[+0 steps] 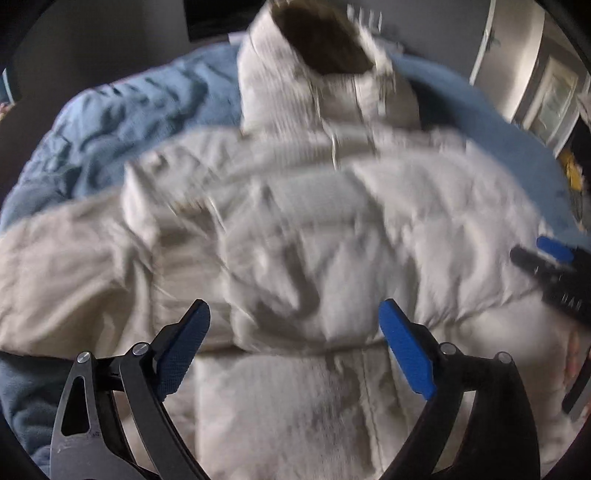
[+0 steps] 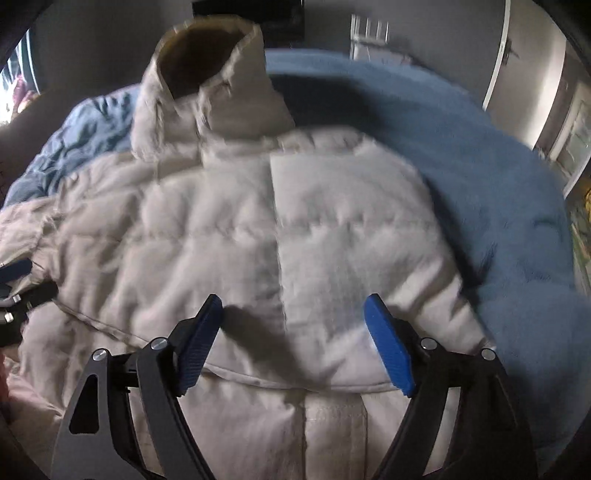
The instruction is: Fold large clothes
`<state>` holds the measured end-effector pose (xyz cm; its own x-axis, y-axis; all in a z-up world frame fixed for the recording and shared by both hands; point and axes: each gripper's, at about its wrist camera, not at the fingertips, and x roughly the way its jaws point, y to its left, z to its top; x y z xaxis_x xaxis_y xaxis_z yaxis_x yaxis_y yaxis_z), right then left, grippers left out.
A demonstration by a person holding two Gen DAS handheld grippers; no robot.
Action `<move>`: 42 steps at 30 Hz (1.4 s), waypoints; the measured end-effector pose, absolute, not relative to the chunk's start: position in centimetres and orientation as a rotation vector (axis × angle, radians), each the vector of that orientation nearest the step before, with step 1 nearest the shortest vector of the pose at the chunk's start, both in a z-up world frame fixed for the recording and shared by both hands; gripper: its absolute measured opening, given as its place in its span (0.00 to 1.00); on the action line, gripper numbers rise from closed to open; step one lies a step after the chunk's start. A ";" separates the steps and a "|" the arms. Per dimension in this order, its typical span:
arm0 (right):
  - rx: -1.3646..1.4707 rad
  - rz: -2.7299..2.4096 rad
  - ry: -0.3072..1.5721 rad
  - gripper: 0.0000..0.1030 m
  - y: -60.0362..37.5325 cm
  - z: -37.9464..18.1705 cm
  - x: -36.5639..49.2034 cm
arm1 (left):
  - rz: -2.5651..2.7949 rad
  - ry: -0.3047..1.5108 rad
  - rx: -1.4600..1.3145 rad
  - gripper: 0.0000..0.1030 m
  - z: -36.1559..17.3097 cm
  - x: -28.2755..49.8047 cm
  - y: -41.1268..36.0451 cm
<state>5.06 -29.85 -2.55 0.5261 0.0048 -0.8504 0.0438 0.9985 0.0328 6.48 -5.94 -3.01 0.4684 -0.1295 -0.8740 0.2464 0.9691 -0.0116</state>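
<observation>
I'm in a bedroom at home: the whole work surface under me is a bed covered by a rumpled blue comforter [image 2: 498, 206], soft and creased, running from nine o'clock round to three o'clock. A white puffer jacket [image 2: 258, 229] with its hood at twelve o'clock lies spread on it, household laundry rather than shop stock. Beyond the bed I see plain grey walls [image 2: 92, 48], a dark rectangular panel [image 1: 210, 18] on the wall at twelve o'clock, and white door trim [image 1: 487, 40] at about two o'clock.
</observation>
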 end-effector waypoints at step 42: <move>0.085 -0.045 0.956 0.93 -29.7 -3.0 3.3 | 0.108 0.990 -0.358 0.94 3.0 3.4 20.0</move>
<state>3.33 -29.73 -2.96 0.5764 -0.0008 -0.8172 0.0759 0.9957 0.0526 3.39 20.00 2.97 0.5491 -0.0726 -0.8326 -0.2498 0.9364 -0.2464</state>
